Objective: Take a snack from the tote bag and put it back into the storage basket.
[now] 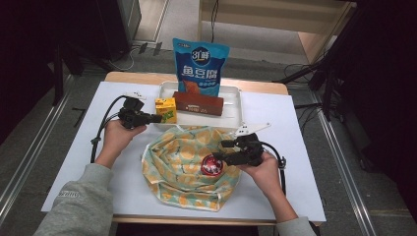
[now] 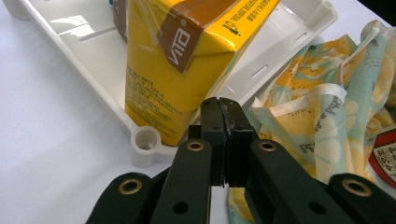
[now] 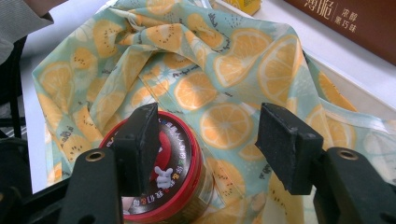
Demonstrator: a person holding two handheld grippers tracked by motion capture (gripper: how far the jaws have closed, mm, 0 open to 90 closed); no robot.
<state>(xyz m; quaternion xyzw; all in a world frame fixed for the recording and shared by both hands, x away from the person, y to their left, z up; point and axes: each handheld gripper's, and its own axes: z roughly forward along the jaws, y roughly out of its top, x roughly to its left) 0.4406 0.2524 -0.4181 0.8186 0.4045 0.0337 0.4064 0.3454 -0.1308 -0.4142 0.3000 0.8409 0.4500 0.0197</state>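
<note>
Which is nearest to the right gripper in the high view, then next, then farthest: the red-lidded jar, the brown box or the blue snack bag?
1. Red-lidded jar, on the orange-print cloth right at the right gripper.
2. Brown box, in the white tray beyond.
3. Blue snack bag, upright at the tray's far side.

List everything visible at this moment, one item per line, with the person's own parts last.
red-lidded jar: one, red lid, on the cloth bag beside the right gripper's jaws
cloth bag: one, teal with orange slices, table centre
drink carton: one, yellow, at the tray's left end
tray: one, white, behind the bag
brown box: one, lying in the tray
snack pouch: one, blue, upright behind the tray
table: one, white top
left gripper: black, shut, tips by the carton
right gripper: black, open
</note>
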